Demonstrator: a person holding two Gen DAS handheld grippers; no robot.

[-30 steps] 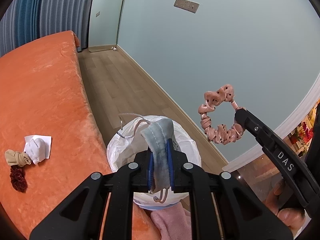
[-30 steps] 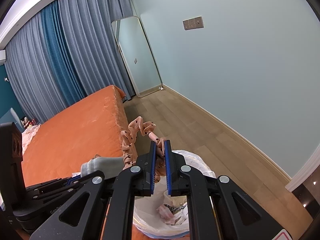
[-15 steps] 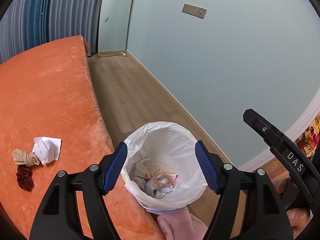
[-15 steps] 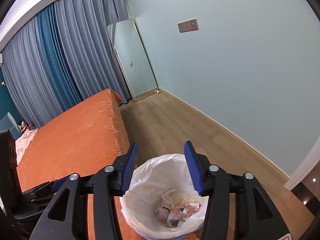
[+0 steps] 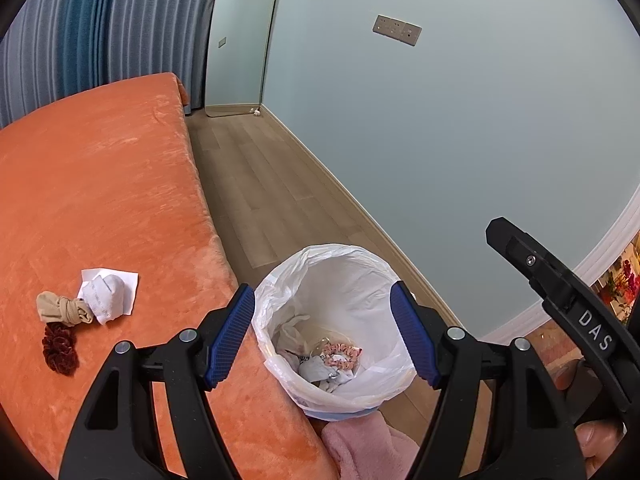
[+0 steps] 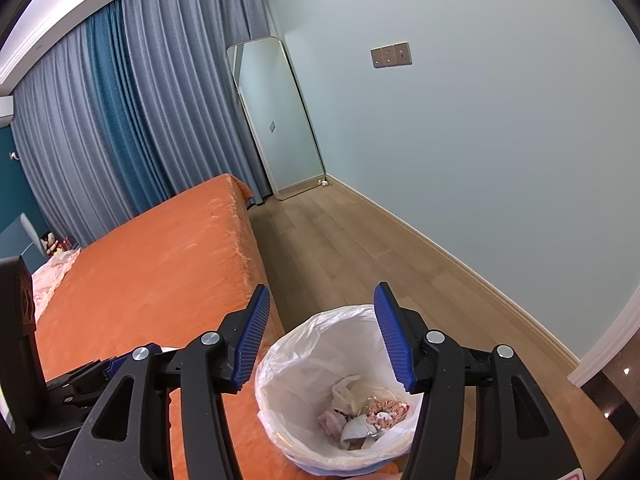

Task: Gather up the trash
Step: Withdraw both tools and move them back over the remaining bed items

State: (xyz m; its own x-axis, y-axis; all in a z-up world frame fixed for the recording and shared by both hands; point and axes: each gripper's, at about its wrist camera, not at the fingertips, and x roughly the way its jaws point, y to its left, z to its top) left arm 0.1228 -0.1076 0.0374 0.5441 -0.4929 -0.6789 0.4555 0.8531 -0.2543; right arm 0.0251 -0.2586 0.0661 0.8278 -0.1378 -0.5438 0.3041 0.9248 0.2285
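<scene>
The only writing that reads clearly is "DAS" in white letters on the black body of the right gripper (image 5: 576, 312), seen at the right edge of the left wrist view; a red-and-white label at the lower right corner of the right wrist view is cut off and unreadable. Both claws are spread wide with nothing between the blue pads: the left gripper (image 5: 324, 336) and the right gripper (image 6: 320, 338) each hang above the trash bin (image 5: 280, 312), lined with a white bag and standing on the wooden floor against the orange bed (image 5: 100, 200). Inside lie a pink scrunchie (image 5: 342, 351), a greyish cloth (image 6: 356, 428) and other crumpled bits too tangled to name. On the bed rest a crumpled white paper (image 5: 106, 294), a beige rolled sock (image 5: 64, 309) touching it, and a dark red scrunchie (image 5: 59, 349) just beside the sock. Something pink and fluffy (image 5: 364, 448) is cut off at the bottom edge
</scene>
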